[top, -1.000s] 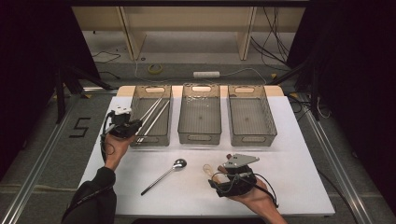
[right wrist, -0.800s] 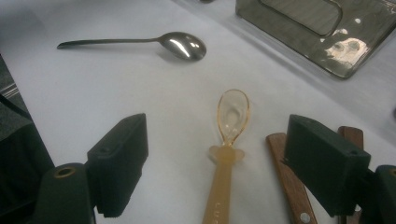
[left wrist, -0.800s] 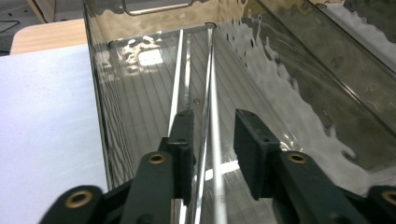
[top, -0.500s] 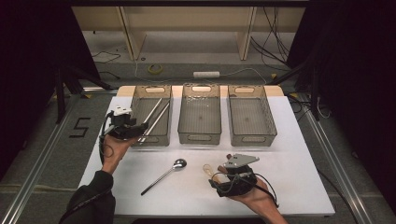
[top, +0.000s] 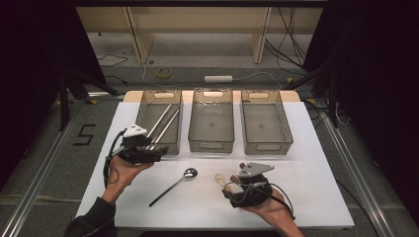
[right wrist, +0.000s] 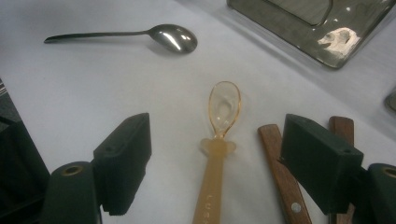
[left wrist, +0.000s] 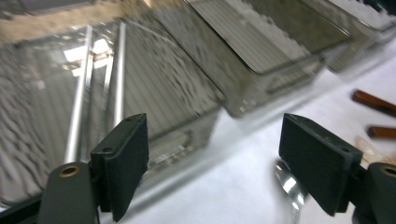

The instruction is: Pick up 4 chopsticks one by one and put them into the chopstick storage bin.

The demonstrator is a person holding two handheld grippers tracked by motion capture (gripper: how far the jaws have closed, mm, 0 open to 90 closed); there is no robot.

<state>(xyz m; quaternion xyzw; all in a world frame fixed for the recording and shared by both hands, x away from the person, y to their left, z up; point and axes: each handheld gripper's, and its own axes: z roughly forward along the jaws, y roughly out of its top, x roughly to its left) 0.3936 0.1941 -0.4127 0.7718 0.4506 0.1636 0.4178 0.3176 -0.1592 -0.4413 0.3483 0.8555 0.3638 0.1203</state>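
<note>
The left tool hangs wide open and empty at the near end of the left bin, where two metal rods lie inside. Nearer the person than the bins, the right tool stands released, jaws spread on either side of a clear amber spoon on the worktop, touching nothing. Wooden handles lie just beside that spoon; a metal spoon rests farther left.

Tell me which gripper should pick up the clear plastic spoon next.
Right. The right gripper is open with its fingers either side of the clear plastic spoon. The left gripper is by the left bin, farther off.
</note>
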